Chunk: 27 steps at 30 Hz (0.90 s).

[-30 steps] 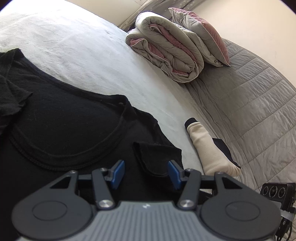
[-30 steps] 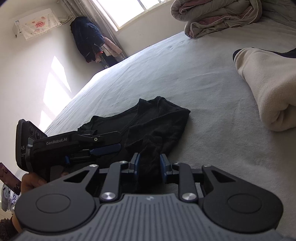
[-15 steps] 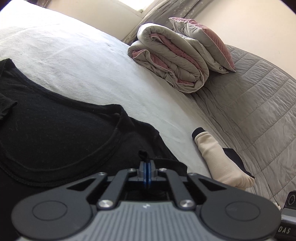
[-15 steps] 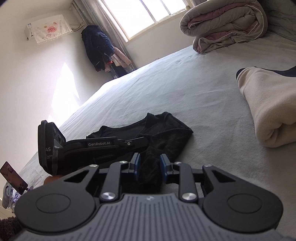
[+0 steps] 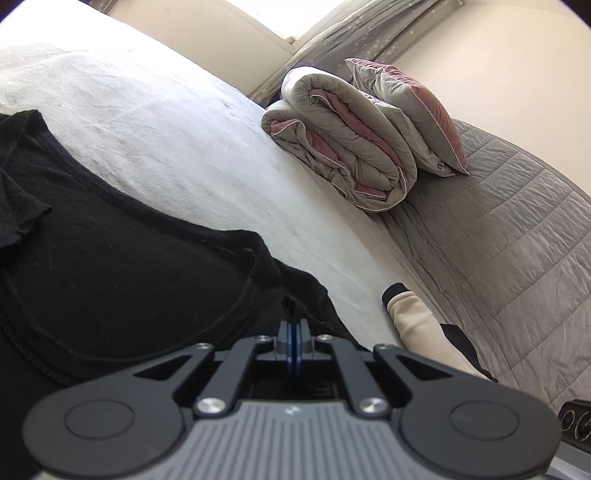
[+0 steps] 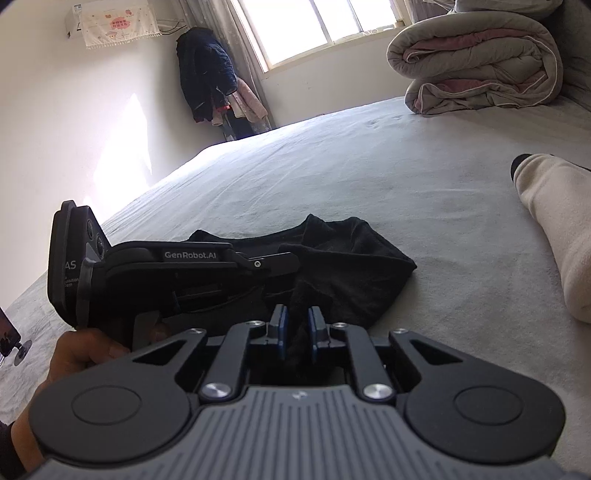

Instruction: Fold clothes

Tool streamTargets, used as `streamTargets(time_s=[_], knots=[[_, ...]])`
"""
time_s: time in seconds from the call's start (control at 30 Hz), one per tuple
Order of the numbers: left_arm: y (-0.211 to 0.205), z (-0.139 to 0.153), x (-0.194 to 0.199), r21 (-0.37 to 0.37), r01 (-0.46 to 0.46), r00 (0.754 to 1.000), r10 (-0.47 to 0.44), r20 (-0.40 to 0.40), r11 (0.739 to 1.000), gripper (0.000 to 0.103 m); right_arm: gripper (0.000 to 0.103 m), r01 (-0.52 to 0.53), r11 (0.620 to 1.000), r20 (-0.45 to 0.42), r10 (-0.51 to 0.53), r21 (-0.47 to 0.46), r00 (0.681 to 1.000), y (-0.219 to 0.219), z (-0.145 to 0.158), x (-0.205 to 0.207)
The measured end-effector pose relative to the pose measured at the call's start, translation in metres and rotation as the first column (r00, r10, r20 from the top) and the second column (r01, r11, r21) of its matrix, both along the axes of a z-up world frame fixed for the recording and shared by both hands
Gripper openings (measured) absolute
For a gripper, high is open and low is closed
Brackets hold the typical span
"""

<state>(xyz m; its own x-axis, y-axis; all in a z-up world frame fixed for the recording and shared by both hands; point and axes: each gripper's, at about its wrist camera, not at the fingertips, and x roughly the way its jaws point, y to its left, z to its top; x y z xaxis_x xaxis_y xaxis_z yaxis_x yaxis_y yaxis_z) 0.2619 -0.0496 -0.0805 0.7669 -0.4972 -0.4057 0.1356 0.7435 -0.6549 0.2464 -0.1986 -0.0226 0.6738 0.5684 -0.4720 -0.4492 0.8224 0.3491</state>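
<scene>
A: So, how far along?
B: Barely begun — black shirt lies unfolded at nine o'clock; left gripper is pinched tight on its edge.
A: Right gripper?
B: Closing — a fold between its jaws.

black garment: plain black, with a stitched seam line curving across it
bed sheet: pale grey-white, no pattern
folded duvet: grey outside, dusky pink inside, thin white piping
pillow: grey with a pink panel, white edging
quilted cover: grey, stitched in rectangular blocks
rolled cloth: cream, with a black end
left gripper: black body, blue pads
right gripper: black, grey ribbed housing, blue pads
hanging clothes: dark navy over pink
curtain: grey with small pale flecks
wall: cream
</scene>
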Motion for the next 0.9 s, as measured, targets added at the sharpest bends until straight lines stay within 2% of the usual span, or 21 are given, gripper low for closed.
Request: streamTargets(time_s=[0.17, 0.33, 0.4, 0.43, 0.47, 0.5, 0.53, 0.57, 0.6, 0.67, 0.9], knots=[[0.007, 0.002, 0.001, -0.021, -0.022, 1.000, 0.022, 0.006, 1.000, 0.002, 0.013, -0.079, 0.997, 0.029, 0.079, -0.015, 0.996, 0.010, 0.003, -0.006], [0.010, 0.004, 0.001, 0.018, -0.046, 0.999, 0.046, -0.001, 0.999, 0.002, 0.013, -0.227, 0.966, -0.061, 0.221, -0.121, 0.973, 0.037, -0.012, -0.006], [0.010, 0.004, 0.002, 0.037, -0.052, 0.999, 0.052, -0.006, 0.998, 0.002, 0.020, -0.257, 0.960, -0.061, 0.252, -0.110, 0.966, 0.038, -0.010, -0.008], [0.010, 0.004, 0.002, 0.045, -0.051, 0.999, 0.052, -0.010, 0.998, 0.002, 0.020, -0.270, 0.957, -0.060, 0.265, -0.103, 0.962, 0.038, -0.009, -0.009], [0.009, 0.003, 0.003, 0.050, -0.048, 0.999, 0.049, -0.016, 0.998, 0.002, 0.021, -0.241, 0.967, -0.045, 0.238, -0.082, 0.970, 0.034, -0.007, -0.007], [0.009, 0.002, 0.004, 0.048, -0.043, 0.999, 0.044, -0.023, 0.998, 0.002, 0.027, -0.211, 0.976, -0.031, 0.210, -0.061, 0.977, 0.029, -0.006, -0.006], [0.009, 0.001, 0.004, 0.044, -0.037, 0.999, 0.038, -0.030, 0.998, 0.003, 0.034, -0.182, 0.983, -0.017, 0.181, -0.039, 0.983, 0.025, -0.004, -0.005], [0.009, 0.000, 0.004, 0.042, -0.033, 0.999, 0.035, -0.034, 0.999, 0.003, 0.049, -0.152, 0.988, -0.004, 0.152, -0.017, 0.988, 0.021, -0.002, -0.003], [0.009, 0.000, 0.004, 0.043, -0.032, 0.999, 0.033, -0.034, 0.999, 0.003, 0.052, -0.123, 0.992, 0.007, 0.123, 0.005, 0.992, 0.016, -0.001, -0.002], [0.010, 0.002, 0.003, 0.038, -0.024, 0.999, 0.025, -0.035, 0.999, 0.003, 0.052, -0.082, 0.996, 0.004, 0.082, -0.016, 0.997, 0.017, -0.003, 0.002], [0.009, -0.002, 0.005, 0.040, 0.003, 0.998, -0.001, -0.061, 0.999, 0.003, 0.052, -0.101, 0.991, -0.005, 0.101, -0.089, 0.995, 0.039, -0.014, 0.006]])
